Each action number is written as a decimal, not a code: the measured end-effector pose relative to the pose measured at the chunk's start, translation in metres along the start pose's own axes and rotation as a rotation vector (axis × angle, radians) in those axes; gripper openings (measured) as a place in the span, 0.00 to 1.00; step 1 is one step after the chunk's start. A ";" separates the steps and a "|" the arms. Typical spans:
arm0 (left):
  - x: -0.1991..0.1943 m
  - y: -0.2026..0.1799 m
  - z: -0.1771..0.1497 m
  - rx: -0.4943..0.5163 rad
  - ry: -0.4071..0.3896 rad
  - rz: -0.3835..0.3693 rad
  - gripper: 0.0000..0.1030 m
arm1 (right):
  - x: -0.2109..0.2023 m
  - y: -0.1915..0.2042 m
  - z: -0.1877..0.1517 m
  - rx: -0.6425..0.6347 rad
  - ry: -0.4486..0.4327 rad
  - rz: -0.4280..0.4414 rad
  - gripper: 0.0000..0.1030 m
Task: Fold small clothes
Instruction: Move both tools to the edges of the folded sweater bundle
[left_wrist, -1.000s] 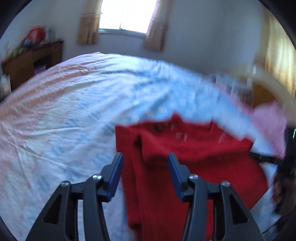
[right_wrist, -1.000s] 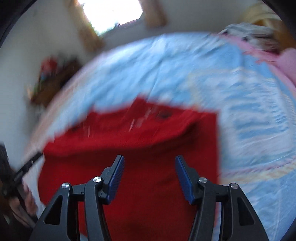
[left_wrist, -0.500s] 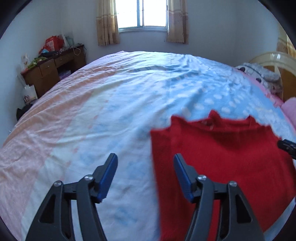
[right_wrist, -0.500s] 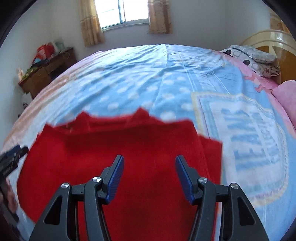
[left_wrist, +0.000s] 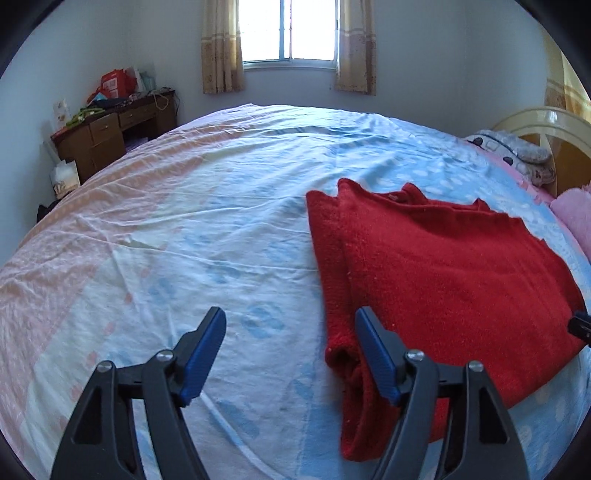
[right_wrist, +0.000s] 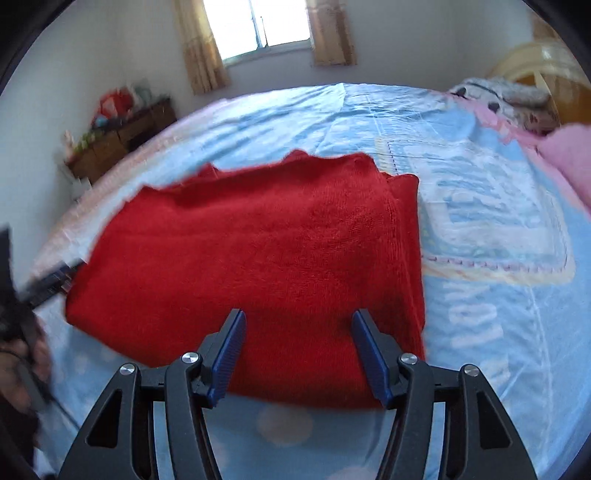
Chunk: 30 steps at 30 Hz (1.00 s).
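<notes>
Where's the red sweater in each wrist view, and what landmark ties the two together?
Left wrist: red sweater lies right of centre on the bedsheet, its left edge by the right-hand jaw.
Right wrist: red sweater fills the centre, just ahead of the open jaws.
Shared landmark: the curtained window on the far wall.

The folded sweater (left_wrist: 436, 266) is plain bright red. The bedsheet (left_wrist: 207, 221) is pale blue with lighter dots, fading to pink. Both grippers' fingers (right_wrist: 227, 350) carry blue pads on black frames.
</notes>
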<state>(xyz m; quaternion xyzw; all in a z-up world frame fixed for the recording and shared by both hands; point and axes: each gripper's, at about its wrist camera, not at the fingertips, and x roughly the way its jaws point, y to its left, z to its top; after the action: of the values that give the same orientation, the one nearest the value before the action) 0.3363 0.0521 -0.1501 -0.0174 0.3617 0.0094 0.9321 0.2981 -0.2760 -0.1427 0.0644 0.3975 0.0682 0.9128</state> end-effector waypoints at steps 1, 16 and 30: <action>0.002 0.000 -0.001 0.000 0.004 -0.002 0.73 | -0.003 -0.003 0.000 0.018 -0.014 0.006 0.60; 0.000 0.040 -0.011 -0.116 0.041 -0.034 0.86 | -0.019 0.009 -0.001 0.034 -0.087 -0.045 0.64; -0.008 0.075 -0.006 -0.144 0.001 -0.021 0.93 | 0.013 0.002 -0.014 -0.026 0.059 -0.078 0.64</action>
<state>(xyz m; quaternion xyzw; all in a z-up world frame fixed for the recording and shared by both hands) 0.3245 0.1269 -0.1512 -0.0882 0.3606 0.0255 0.9282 0.2964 -0.2706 -0.1612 0.0351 0.4254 0.0394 0.9035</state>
